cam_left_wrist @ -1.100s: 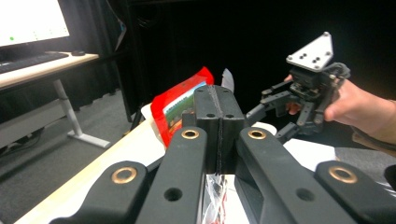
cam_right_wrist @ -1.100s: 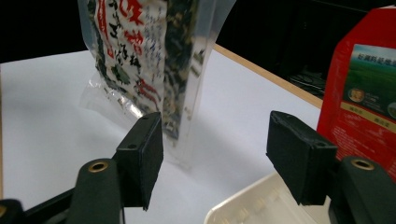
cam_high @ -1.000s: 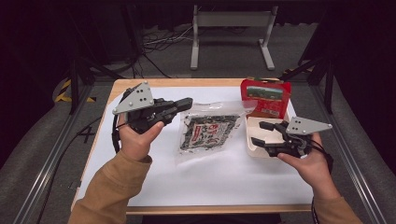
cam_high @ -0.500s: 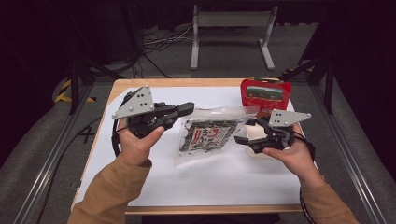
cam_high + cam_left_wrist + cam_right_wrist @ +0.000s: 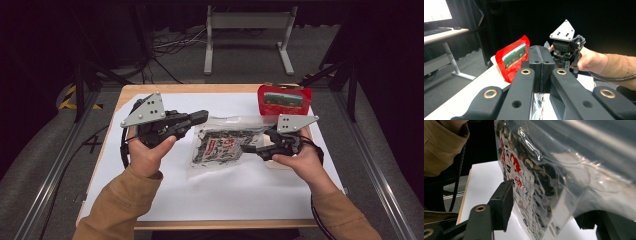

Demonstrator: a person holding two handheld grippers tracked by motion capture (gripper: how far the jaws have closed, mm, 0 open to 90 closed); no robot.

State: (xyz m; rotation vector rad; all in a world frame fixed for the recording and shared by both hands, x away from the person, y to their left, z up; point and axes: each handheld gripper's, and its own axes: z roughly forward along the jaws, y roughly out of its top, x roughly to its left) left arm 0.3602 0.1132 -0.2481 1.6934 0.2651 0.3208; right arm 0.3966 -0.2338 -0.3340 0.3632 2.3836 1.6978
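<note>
High view, bag: a clear plastic bag of dark contents with a red-and-white label sits mid-tabletop, between the two hands; whether its lower edge rests on the white sheet cannot be told.
High view, left hand-held gripper: clenched at the bag's far-left top corner; the film caught between the tips is too small to make out here.
High view, right hand-held gripper: at the bag's right edge; its jaws have just been closing, and the gap is hard to read from above.
High view, red pouch: stands at the far right of the tabletop, apart from the bag; its lower edge is hidden behind the right gripper's grey plate.
Left gripper view, jaws: pressed together, with a crumpled strip of clear film showing just below them, so it is grasping the bag; the rest of the bag is cut off.
Left gripper view, background: the red pouch to the left; the right hand beyond.
Right gripper view, bag: hangs between the two jaws, its right part blurred; the left pad stands just clear of the label, the right jaw is largely hidden behind film, so released.
</note>
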